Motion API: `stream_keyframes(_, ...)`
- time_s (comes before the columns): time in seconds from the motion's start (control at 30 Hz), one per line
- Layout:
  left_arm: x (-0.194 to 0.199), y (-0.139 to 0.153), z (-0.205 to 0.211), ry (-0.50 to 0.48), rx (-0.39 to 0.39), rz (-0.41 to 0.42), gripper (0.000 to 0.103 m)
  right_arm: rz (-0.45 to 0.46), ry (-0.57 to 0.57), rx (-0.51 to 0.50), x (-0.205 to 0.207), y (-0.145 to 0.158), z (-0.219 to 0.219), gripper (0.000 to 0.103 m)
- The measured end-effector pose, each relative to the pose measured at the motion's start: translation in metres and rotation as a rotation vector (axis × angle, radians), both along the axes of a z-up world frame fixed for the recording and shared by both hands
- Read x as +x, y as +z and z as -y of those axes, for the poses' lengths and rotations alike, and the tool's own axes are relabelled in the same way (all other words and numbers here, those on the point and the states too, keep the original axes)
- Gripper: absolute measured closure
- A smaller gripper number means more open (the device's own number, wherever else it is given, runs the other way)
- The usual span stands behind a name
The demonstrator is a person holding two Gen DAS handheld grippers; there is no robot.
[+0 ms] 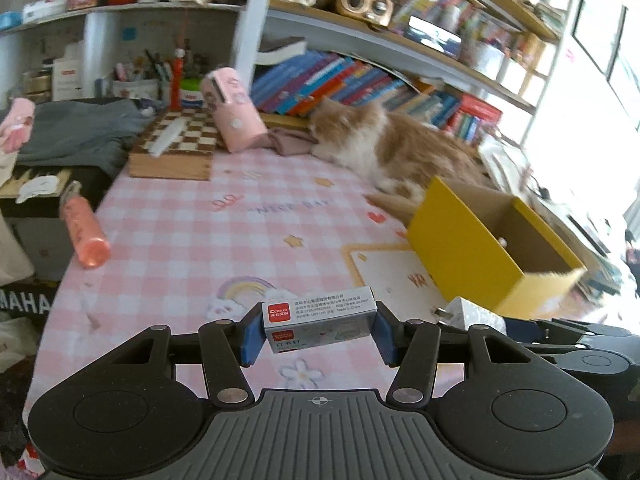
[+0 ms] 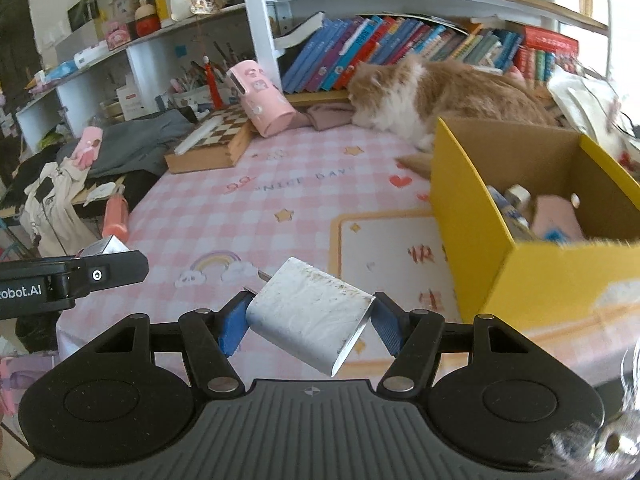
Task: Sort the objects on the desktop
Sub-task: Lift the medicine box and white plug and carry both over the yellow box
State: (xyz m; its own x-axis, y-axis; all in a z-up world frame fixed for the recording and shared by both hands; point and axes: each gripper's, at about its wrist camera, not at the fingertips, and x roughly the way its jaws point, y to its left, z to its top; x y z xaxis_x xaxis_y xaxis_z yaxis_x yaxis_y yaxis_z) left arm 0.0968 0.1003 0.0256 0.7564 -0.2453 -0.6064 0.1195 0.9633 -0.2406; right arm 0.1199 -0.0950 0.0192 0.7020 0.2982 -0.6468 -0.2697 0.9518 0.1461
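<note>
My left gripper (image 1: pixel 318 332) is shut on a small grey staple box (image 1: pixel 320 320) with a red label, held above the pink checked tablecloth (image 1: pixel 200 232). In the right wrist view my right gripper (image 2: pixel 306 324) is shut on a white plug charger (image 2: pixel 308 316), its metal prongs pointing up and left. A yellow cardboard box (image 2: pixel 532 280) stands open at the right, with several small items inside. The same yellow box (image 1: pixel 480 256) shows ahead and right of the left gripper. The charger (image 1: pixel 472 314) peeks in at the left wrist view's lower right.
An orange and white cat (image 1: pixel 384 144) lies at the back of the table beside the yellow box. A wooden chessboard box (image 1: pixel 176 148), a pink case (image 1: pixel 232 108) and a pink tube (image 1: pixel 84 228) sit at the left. Bookshelves (image 2: pixel 400 48) rise behind.
</note>
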Motion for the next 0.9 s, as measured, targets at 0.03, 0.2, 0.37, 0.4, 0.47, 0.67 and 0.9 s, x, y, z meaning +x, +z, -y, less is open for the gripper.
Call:
stream_keyframes(0.03, -0.002, -0.001, 0.002, -0.018, -0.001, -0.005, 0.049, -0.003, -0.011, 0.002, -0.004, -0.001, 0.002, 0.041)
stream_keyframes(0.2, -0.007, -0.003, 0.015, -0.098, 0.006, -0.015, 0.049, -0.015, -0.07, 0.016, -0.025, -0.005, 0.012, 0.041)
stream_keyframes(0.37, -0.007, -0.002, 0.03, -0.178, 0.02, -0.011, 0.049, -0.025, -0.125, 0.023, -0.036, -0.005, 0.022, 0.041)
stream_keyframes(0.4, -0.007, -0.002, 0.034, -0.196, 0.02, -0.011, 0.049, -0.026, -0.134, 0.022, -0.037, -0.005, 0.023, 0.041)
stream_keyframes(0.47, -0.006, -0.003, 0.04, -0.224, 0.016, -0.014, 0.049, -0.029, -0.152, 0.018, -0.041, -0.005, 0.027, 0.041)
stream_keyframes(0.67, -0.003, -0.006, 0.054, -0.29, 0.001, -0.024, 0.049, -0.039, -0.218, 0.006, -0.054, -0.005, 0.041, 0.041)
stream_keyframes(0.9, -0.001, -0.008, 0.069, -0.357, -0.007, -0.033, 0.049, -0.057, -0.292, 0.003, -0.066, -0.007, 0.057, 0.041)
